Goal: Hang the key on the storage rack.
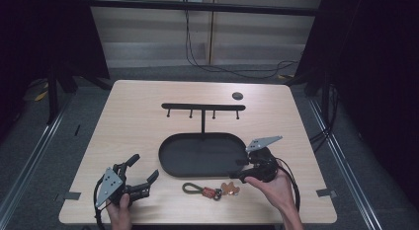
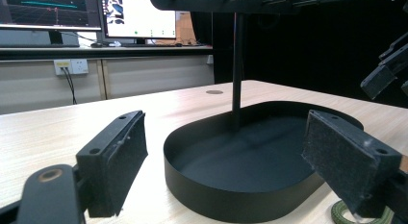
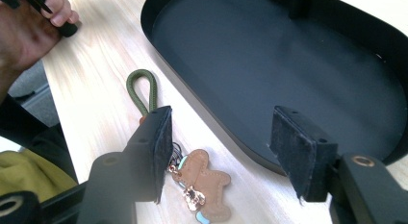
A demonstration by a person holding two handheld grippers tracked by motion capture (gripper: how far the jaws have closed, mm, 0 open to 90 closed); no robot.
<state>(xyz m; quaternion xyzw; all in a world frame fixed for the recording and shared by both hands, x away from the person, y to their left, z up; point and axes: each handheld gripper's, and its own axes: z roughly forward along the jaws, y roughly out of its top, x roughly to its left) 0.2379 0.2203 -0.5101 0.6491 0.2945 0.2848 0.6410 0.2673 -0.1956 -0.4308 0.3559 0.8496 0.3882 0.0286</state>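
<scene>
Currently we hold both tongs open and empty. Our right tongs [image 3: 219,152] hover just above the keychain [image 3: 202,183], its gingerbread charm lying between the spread jaws and its green cord loop [image 3: 143,92] beyond the left jaw. Our left tongs [image 1: 141,176] rest low over the desk [image 1: 138,116], well apart from the keychain. It lies on the desk just beside the black oval tray [image 1: 168,163] of the hook stand [image 1: 203,107]. We judge nothing is grasped yet; pickup and any placing remain.
</scene>
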